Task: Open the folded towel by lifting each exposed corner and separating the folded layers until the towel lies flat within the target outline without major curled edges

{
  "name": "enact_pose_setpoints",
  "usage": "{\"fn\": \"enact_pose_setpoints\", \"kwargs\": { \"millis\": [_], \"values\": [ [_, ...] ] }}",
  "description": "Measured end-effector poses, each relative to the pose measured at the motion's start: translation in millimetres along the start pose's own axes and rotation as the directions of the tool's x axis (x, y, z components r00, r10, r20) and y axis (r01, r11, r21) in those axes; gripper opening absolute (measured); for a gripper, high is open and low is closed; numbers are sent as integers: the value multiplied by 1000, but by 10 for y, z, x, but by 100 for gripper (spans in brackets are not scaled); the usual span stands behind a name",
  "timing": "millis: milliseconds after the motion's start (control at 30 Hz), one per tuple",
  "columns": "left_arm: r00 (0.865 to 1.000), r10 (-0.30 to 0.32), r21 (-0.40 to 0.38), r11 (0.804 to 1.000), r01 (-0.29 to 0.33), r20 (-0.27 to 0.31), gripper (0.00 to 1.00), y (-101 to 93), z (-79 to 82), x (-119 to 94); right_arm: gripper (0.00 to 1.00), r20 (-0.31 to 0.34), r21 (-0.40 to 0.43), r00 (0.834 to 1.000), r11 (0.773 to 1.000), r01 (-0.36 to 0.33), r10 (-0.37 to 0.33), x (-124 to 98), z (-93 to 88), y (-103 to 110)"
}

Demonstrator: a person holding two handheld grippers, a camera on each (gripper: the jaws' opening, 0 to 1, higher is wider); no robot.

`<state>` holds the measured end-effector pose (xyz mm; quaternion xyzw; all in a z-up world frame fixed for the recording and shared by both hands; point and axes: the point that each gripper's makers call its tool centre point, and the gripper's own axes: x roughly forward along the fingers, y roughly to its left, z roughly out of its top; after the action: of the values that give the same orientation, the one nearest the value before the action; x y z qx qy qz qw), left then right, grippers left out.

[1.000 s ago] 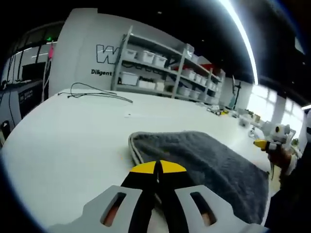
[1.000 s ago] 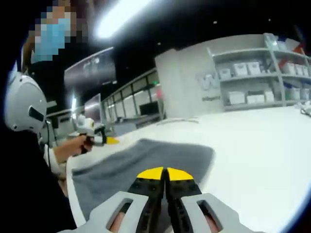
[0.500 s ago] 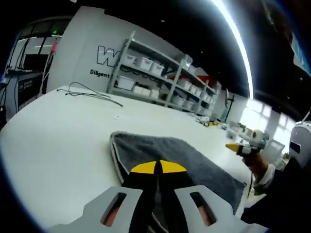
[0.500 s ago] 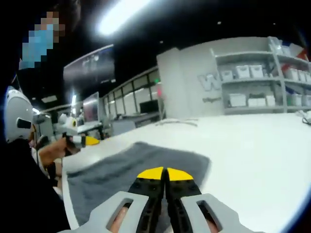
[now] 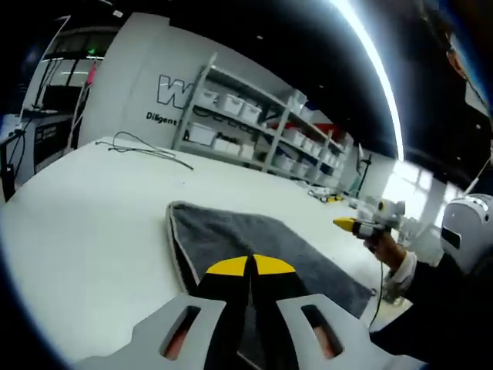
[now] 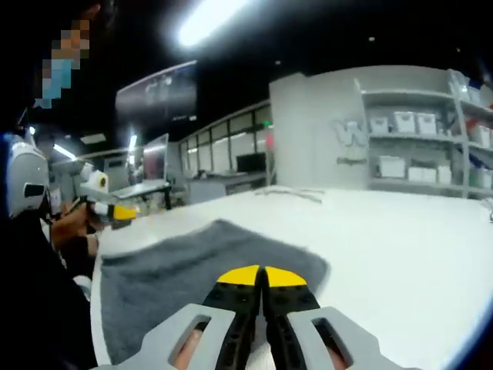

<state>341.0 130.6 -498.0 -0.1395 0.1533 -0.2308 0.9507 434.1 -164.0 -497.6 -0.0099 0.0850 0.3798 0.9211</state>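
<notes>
A grey towel [image 5: 254, 247] lies spread on the white surface [image 5: 92, 208], one pale-edged corner pointing toward the shelves [image 5: 254, 131]. The left tool [image 5: 250, 266] hovers above its near part, yellow tips pressed together, gripping nothing. The right tool [image 6: 262, 275] is likewise closed and empty-handed over the towel's other side.

A dark grey towel [image 5: 254, 243] with a pale edge lies on a white table [image 5: 92, 208]; the jaws are yellow-tipped black.
</notes>
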Motion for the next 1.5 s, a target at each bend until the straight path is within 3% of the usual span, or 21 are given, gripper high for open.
{"fn": "enact_pose_setpoints", "kwargs": {
  "millis": [67, 133, 400, 600, 867, 1000, 1300, 1467, 1500],
  "values": [
    [1000, 15, 13, 1000, -15, 2, 1, -2, -46, -37, 0, 34, -71, 999, 997, -18, 21, 42, 88, -1],
    [998, 56, 77, 995, -58, 33, 1, 50, -52, -71, 0, 24, -128, 999, 992, -18, 21, 106, 102, -27],
    [991, 134, 137, 981, -134, 4, 8, 117, -287, -211, 4, -23, -117, 998, 991, -63, 60, 397, -7, -207],
    [986, 159, 124, 979, -164, 49, 15, 129, -285, -284, 6, -81, -138, 992, 985, -103, 92, 517, -82, -253],
    [978, 205, 145, 967, -209, 46, 21, 143, -372, -363, 8, -101, -114, 988, 985, -128, 116, 662, -94, -423],
    [972, 228, 135, 963, -233, 49, 23, 166, -414, -412, 8, -122, -145, 985, 980, -136, 118, 697, -102, -454],
    [973, 229, 135, 965, -227, 0, 25, 116, -605, -457, 8, -216, -153, 972, 980, -130, 96, 851, -269, -659],
    [985, 171, 112, 980, -168, -26, 28, -2, -658, -457, 8, -326, -180, 938, 967, -179, 114, 943, -506, -764],
    [984, 173, 119, 979, -168, -35, 28, -12, -674, -461, 8, -322, -189, 938, 963, -193, 125, 967, -506, -748]
  ]
}}
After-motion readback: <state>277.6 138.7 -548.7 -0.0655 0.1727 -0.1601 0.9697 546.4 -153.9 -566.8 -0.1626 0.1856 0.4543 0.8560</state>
